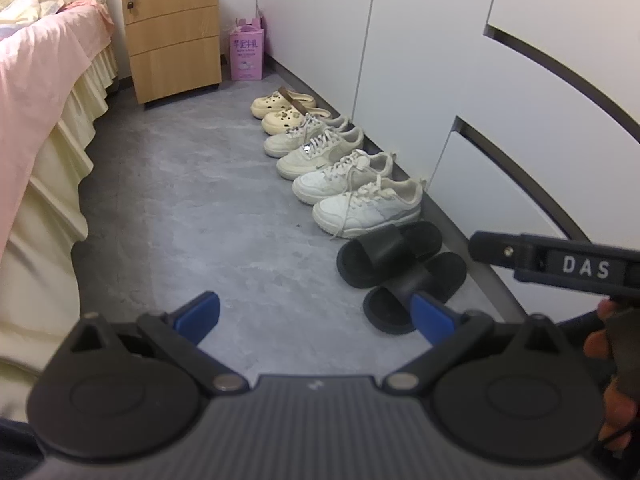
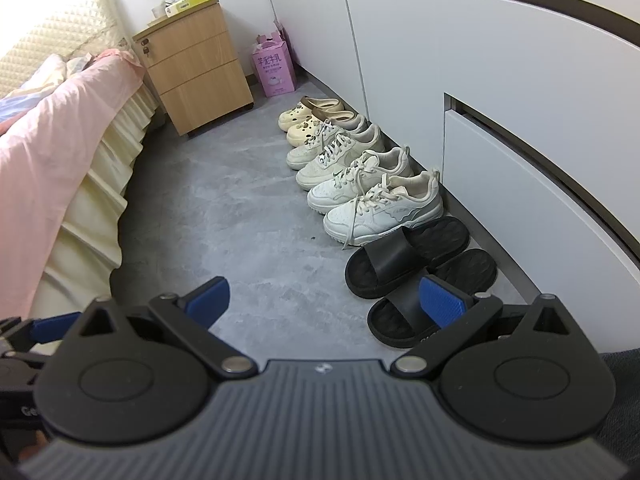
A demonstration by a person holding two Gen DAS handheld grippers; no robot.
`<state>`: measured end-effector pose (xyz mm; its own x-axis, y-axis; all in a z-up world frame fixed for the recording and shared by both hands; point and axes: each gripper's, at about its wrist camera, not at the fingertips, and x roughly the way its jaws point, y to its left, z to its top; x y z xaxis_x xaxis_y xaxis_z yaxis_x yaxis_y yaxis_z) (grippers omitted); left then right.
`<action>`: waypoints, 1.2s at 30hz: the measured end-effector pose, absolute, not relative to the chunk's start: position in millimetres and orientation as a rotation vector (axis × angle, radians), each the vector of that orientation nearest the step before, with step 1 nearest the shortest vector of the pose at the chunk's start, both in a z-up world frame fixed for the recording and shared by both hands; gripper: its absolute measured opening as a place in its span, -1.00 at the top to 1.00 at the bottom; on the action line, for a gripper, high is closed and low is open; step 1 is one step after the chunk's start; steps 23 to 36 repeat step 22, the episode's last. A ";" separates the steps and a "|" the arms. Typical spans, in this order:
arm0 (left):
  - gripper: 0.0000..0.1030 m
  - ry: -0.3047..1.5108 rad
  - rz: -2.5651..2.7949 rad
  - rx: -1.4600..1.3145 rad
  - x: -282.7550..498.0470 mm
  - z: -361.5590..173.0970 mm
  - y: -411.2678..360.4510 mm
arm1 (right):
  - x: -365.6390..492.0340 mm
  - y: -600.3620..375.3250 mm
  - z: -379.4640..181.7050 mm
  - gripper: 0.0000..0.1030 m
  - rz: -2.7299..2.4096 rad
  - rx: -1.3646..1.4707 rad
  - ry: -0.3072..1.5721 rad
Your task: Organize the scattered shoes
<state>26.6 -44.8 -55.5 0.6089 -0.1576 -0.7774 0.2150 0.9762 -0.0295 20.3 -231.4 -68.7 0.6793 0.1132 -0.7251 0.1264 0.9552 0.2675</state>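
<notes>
Several shoes stand in a row along the white wardrobe's base, toes toward the room. Nearest is a pair of black slides (image 1: 400, 276) (image 2: 420, 280), then white sneakers (image 1: 360, 196) (image 2: 376, 200), cream sneakers (image 1: 316, 148) (image 2: 340, 148), and cream clogs (image 1: 280, 110) (image 2: 308, 118) farthest. My left gripper (image 1: 316, 316) is open and empty, held above the floor just short of the nearest slide. My right gripper (image 2: 326, 300) is open and empty, its right finger over the nearest slide in view. Part of the right gripper's body also shows at the left wrist view's right edge.
A bed with a pink cover (image 1: 36, 92) (image 2: 60, 120) and a cream skirt runs along the left. A wooden drawer cabinet (image 1: 174, 36) (image 2: 196, 68) and a pink carton (image 1: 247, 54) (image 2: 274, 70) stand at the far end. White wardrobe doors (image 1: 440, 60) (image 2: 500, 80) line the right. Grey floor (image 1: 200, 200) lies between.
</notes>
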 end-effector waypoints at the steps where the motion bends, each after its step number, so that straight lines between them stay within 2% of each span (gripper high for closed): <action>1: -1.00 0.890 -0.213 0.072 25.9 -56.0 -45.6 | 20.4 -231.0 -68.8 -1.00 -0.006 0.309 0.828; 36: -1.00 0.888 -0.215 0.099 23.5 -60.1 -55.0 | 21.9 -234.4 -72.7 -1.00 -0.005 0.327 0.836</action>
